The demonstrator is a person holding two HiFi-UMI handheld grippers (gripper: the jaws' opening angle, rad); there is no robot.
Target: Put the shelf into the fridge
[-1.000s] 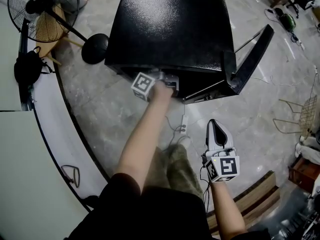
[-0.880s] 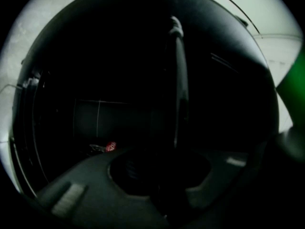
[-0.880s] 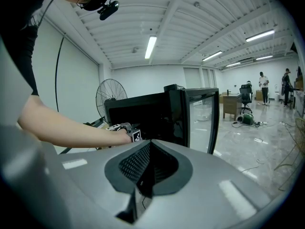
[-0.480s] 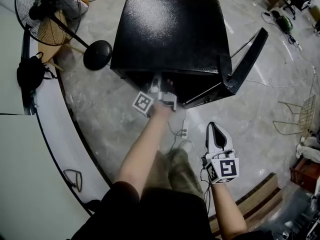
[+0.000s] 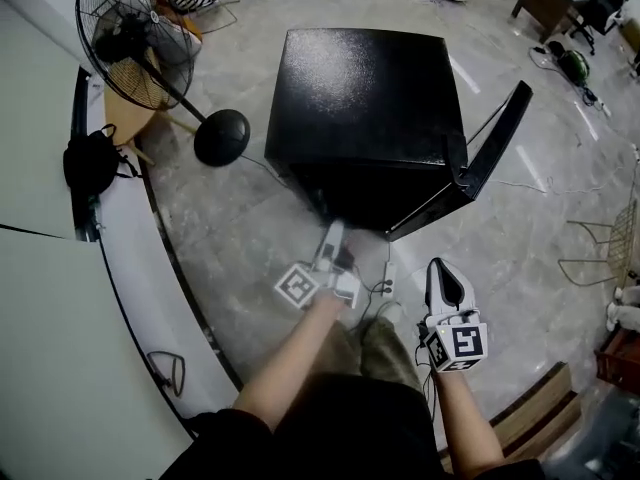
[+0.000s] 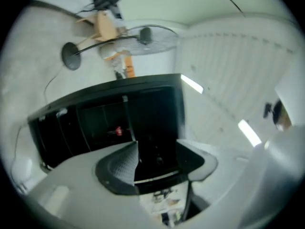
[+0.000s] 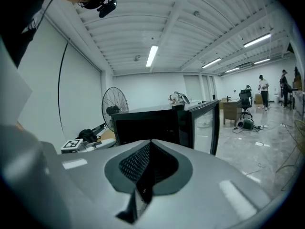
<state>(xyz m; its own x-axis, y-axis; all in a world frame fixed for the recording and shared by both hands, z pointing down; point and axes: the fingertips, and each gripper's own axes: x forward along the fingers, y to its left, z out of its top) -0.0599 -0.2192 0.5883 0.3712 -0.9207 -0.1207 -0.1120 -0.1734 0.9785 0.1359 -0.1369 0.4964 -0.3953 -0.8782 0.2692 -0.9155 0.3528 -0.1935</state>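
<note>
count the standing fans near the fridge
1: a black pedestal fan stands on the floor to the left of the fridge in the head view, by the white wall. More could be outside the views.

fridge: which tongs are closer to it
Left. The left tongs, jaws just opened and empty, are right before the open fridge; the right tongs, shut, hang further back by its door.
</note>
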